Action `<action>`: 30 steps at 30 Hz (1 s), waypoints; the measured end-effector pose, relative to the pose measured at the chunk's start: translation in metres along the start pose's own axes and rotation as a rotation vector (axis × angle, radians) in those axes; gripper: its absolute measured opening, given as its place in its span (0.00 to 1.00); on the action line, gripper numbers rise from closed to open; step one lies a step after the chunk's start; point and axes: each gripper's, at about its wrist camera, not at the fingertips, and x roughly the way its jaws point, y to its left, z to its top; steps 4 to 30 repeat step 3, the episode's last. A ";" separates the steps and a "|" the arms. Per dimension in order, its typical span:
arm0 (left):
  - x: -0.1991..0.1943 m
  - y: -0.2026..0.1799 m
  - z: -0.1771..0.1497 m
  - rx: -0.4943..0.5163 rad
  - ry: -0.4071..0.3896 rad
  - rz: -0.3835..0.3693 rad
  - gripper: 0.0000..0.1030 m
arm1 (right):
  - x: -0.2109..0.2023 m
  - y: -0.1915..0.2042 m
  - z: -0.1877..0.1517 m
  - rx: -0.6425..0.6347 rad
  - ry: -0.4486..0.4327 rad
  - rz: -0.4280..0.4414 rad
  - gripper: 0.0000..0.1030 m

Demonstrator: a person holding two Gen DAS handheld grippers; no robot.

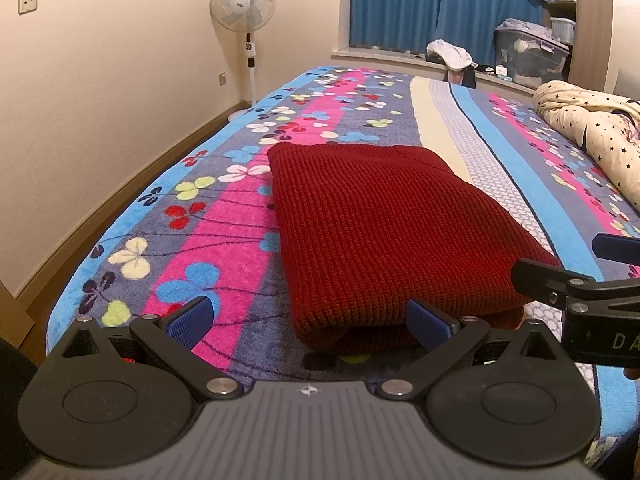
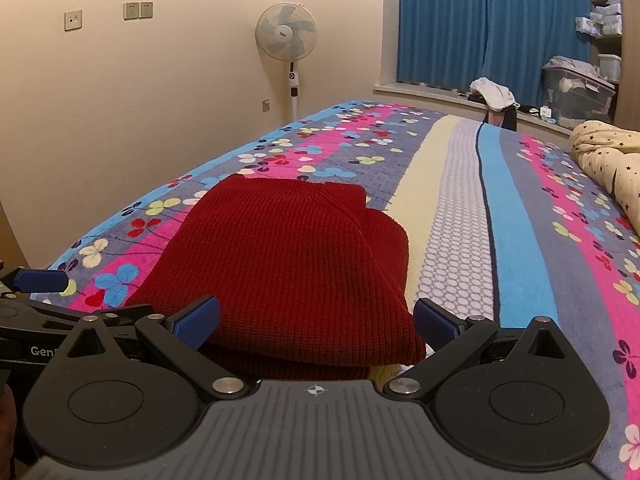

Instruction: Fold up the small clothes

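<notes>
Left wrist view: the left claw (image 1: 310, 320) gapes wide and empty at the near edge of the folded red sweater (image 1: 384, 224), which lies on the bed (image 1: 192, 240).

Right wrist view: the right claw (image 2: 316, 322) is also wide, its blue pads (image 2: 198, 322) flanking the sweater's (image 2: 288, 256) near fold.

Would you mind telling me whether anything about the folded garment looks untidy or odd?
The red knit garment is folded, but its far right corner bulges out unevenly. Nothing else stands out.
</notes>
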 end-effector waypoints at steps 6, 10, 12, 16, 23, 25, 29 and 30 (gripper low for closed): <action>0.000 0.000 -0.001 0.001 -0.001 0.000 0.99 | 0.000 0.000 0.000 -0.002 -0.001 0.001 0.99; 0.000 0.000 -0.001 0.001 -0.001 0.000 0.99 | 0.000 0.000 0.000 -0.002 -0.001 0.001 0.99; 0.000 0.000 -0.001 0.001 -0.001 0.000 0.99 | 0.000 0.000 0.000 -0.002 -0.001 0.001 0.99; 0.000 0.000 -0.001 0.001 -0.001 0.000 0.99 | 0.000 0.000 0.000 -0.002 -0.001 0.001 0.99; 0.000 0.000 -0.001 0.001 -0.001 0.000 0.99 | 0.000 0.000 0.000 -0.002 -0.001 0.001 0.99; 0.000 0.000 -0.001 0.001 -0.001 0.000 0.99 | 0.000 0.000 0.000 -0.002 -0.001 0.001 0.99; 0.000 0.000 -0.001 0.001 -0.001 0.000 0.99 | 0.000 0.000 0.000 -0.002 -0.001 0.001 0.99; 0.000 0.000 -0.001 0.001 -0.001 0.000 0.99 | 0.000 0.000 0.000 -0.002 -0.001 0.001 0.99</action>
